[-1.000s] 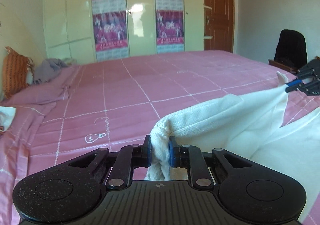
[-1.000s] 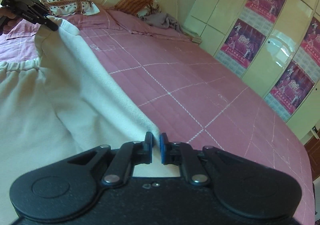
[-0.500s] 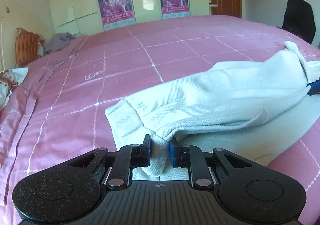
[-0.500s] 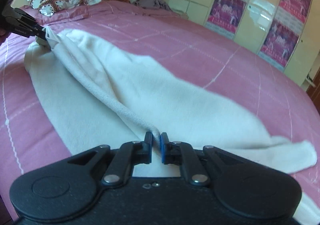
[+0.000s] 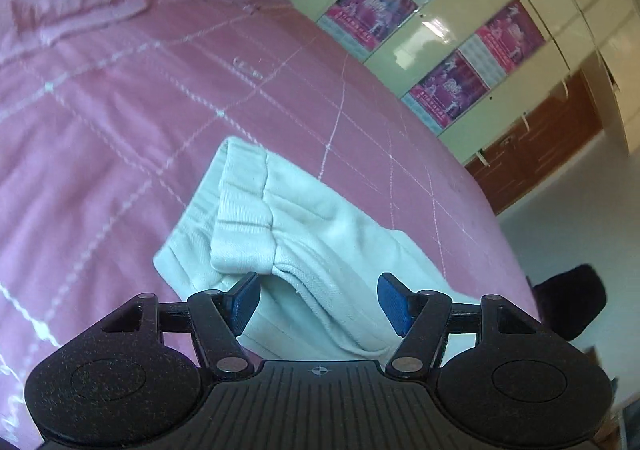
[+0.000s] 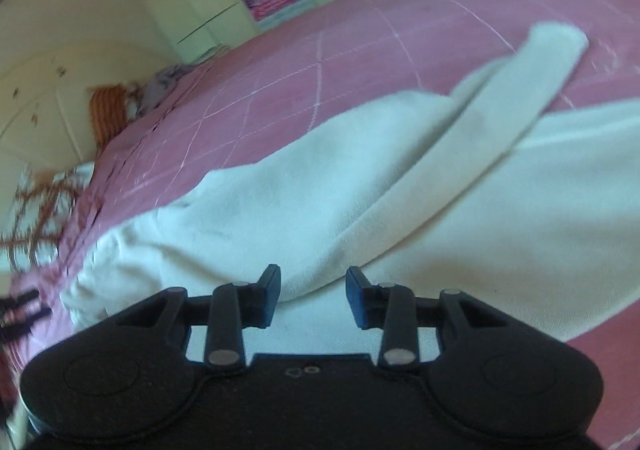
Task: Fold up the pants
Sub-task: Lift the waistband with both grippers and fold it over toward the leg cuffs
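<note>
The white pants [image 5: 304, 234] lie on the pink bed [image 5: 120, 110], one leg laid along the other, so the first lengthwise fold seems to be down. In the left wrist view the left gripper [image 5: 318, 302] is low over the waistband end; its jaws are opening, the blue pads stand apart and do not press the cloth, though a rolled edge of the waistband lies between them. In the right wrist view the right gripper [image 6: 313, 296] is over the leg part of the pants [image 6: 400, 190]; its jaws are also opening and a thick fold of cloth lies just in front of the gap, not pinched. I judge that both ends are being let go. Several things could go wrong from here. The upper leg [image 6: 520, 82] does not lie square on the lower one: it crosses it at an angle and its cuff end curls up, so the next fold may lock in this crooked shape. The waistband [image 5: 244, 218] is bunched and partly turned over, and it may stay lumpy if nobody smooths it. If a gripper pulls back while a pad touches the loose cloth, it may drag the layer and open the fold again. The soft bed cover can also wrinkle under the pants.
</note>
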Demonstrator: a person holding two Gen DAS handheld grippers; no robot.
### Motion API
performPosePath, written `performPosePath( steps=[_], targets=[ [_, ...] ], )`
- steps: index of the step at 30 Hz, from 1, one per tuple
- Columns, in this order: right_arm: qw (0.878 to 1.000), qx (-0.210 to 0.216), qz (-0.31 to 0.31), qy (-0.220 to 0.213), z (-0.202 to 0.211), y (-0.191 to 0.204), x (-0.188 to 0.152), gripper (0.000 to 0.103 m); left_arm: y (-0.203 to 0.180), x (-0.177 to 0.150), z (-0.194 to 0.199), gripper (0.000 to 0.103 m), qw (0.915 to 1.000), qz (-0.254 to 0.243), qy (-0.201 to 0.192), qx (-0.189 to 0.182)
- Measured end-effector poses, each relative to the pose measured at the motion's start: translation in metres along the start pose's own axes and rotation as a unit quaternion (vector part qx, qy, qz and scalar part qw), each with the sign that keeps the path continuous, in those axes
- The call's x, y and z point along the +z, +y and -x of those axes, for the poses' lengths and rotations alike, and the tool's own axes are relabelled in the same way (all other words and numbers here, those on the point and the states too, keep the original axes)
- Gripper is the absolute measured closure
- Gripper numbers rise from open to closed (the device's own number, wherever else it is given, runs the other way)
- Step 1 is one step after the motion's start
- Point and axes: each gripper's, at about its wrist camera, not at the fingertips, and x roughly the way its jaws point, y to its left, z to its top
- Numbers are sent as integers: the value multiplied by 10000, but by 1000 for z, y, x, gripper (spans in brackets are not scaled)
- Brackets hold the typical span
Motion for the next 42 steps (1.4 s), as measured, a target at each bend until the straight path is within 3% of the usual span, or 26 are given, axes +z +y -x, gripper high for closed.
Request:
performPosePath(
  steps=[3, 5, 6, 8, 9, 12, 13, 16, 19, 21, 24, 26, 28, 29, 31, 33, 34, 38, 42],
  targets=[
    [9969, 69, -777, 91, -12, -15, 6, 65, 15, 0, -23, 39, 9971, 735, 142, -155],
    [9948, -19, -998, 210, -23, -15, 11, 63, 21, 1, -40, 41, 9940, 1056, 281, 18],
    [9940, -133, -1051, 263, -29, -15, 13, 63, 22, -2, -44, 47, 9933, 1094, 325, 162],
    [9909, -400, -1208, 443, -41, -19, 17, 63, 22, 0, -52, 73, 9928, 1084, 354, 373],
    [9898, -461, -1251, 507, -45, -21, 19, 63, 23, 2, -56, 79, 9926, 1095, 362, 380],
    [9900, -624, -1146, 538, -54, -24, 21, 83, 13, 6, -62, 87, 9948, 841, 359, 453],
    [9918, -637, -987, 497, -54, -20, 21, 96, 8, 10, -61, 89, 9962, 728, 288, 378],
    [9976, -224, -646, -52, -24, -9, 21, 97, -8, 23, -42, 90, 9992, 388, 30, -4],
    [9981, 181, -330, -486, 16, -6, 5, 97, -5, 31, -19, 90, 9999, 19, 59, -131],
    [9973, 344, -278, -579, 31, -9, -14, 96, 0, 29, -18, 90, 9995, -186, 267, 34],
    [9987, 169, -216, -433, 19, -16, -44, 96, 14, 16, -32, 90, 9949, -433, 727, 551],
    [9986, 0, -516, -151, -1, -30, -58, 96, 17, 13, -32, 90, 9960, -244, 659, 556],
    [9965, 102, -810, -200, -1, -37, -60, 94, 8, 14, -29, 90, 9953, -331, 630, 656],
    [9960, 116, -855, -229, 4, -37, -58, 83, 2, 13, -28, 90, 9942, -442, 649, 740],
    [9954, -67, -693, -652, 29, -34, -52, 70, -9, 12, -24, 84, 9906, -751, 612, 968],
    [9938, -231, -389, -1017, 48, -29, -36, 65, -13, 8, -25, 83, 9871, -913, 648, 1146],
    [9927, -509, -296, -1049, 50, -30, -21, 63, -13, 9, -26, 83, 9865, -903, 653, 1200],
    [9891, -1262, -264, -705, 23, -45, 32, 60, -9, 2, -26, 83, 9869, -796, 646, 1242],
    [9831, -1809, -279, 24, -18, -64, 60, 56, -2, 4, -25, 83, 9887, -674, 719, 1126]
  ],
)
